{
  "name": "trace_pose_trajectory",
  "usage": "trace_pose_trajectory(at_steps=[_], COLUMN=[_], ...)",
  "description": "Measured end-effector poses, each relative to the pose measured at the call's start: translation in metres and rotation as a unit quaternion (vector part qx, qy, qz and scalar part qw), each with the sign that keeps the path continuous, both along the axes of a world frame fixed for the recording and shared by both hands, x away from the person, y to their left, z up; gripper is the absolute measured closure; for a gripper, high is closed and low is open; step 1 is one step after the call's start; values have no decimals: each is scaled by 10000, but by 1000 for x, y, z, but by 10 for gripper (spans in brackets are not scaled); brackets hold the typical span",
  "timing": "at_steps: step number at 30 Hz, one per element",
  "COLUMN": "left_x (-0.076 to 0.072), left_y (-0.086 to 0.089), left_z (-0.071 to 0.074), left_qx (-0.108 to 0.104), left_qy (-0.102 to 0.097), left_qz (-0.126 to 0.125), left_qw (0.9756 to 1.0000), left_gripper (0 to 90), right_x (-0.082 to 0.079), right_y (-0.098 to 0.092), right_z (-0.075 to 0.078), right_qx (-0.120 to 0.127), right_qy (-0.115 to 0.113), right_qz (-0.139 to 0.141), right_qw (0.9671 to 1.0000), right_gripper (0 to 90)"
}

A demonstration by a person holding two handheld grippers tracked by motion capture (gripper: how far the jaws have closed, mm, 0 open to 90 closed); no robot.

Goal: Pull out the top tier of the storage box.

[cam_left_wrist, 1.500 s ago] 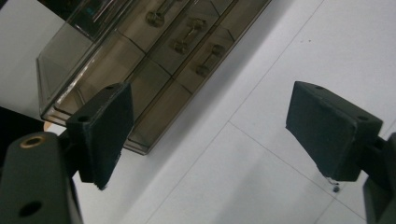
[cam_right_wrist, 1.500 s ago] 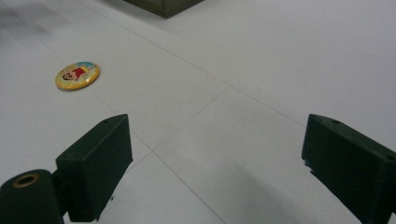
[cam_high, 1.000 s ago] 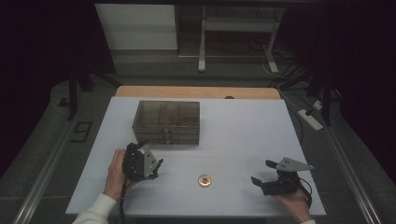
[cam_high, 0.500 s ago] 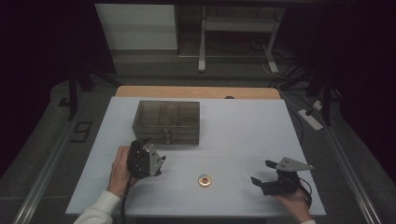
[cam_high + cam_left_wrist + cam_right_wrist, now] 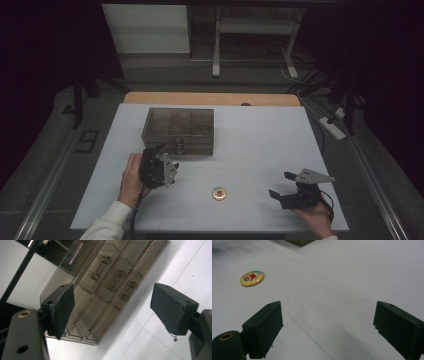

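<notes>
The left claw (image 5: pixel 159 169) has moved a little closer to the see-through smoky plastic box with small drawers (image 5: pixel 178 130) than before. Its jaws have just closed a tiny bit but stand wide, with nothing between them. The right claw (image 5: pixel 287 190) has stayed put, wide and empty. The small round yellow cartoon badge (image 5: pixel 218 193) lies flat on the white surface (image 5: pixel 260 135) between the claws.

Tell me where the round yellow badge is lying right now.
In the high view the round yellow badge lies flat on the white table near its front edge, between the two tools, in front of the smoky drawer box and touching nothing.
</notes>
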State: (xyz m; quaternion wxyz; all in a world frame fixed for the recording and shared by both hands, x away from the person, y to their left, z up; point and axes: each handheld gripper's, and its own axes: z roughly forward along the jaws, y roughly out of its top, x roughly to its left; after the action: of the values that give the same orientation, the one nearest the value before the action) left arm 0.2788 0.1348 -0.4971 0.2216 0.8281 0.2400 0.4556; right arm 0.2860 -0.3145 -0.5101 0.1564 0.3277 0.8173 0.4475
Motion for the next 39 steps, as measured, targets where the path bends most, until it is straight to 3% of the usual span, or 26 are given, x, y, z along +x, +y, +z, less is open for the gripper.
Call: trace_pose_trajectory(at_steps=[12, 39], left_x=[7, 17], left_y=[-4, -6], left_z=[-2, -3], left_qx=[103, 246], left_qy=[-49, -397], left_qz=[80, 144], left_qw=[9999, 9988], left_gripper=[218, 279], right_x=[0, 0], right_y=[0, 0], right_z=[0, 0], right_qx=[-10, -2], right_qy=[4, 8], right_qz=[-16, -17], right_qw=[10000, 10000], right_gripper=[82, 82])
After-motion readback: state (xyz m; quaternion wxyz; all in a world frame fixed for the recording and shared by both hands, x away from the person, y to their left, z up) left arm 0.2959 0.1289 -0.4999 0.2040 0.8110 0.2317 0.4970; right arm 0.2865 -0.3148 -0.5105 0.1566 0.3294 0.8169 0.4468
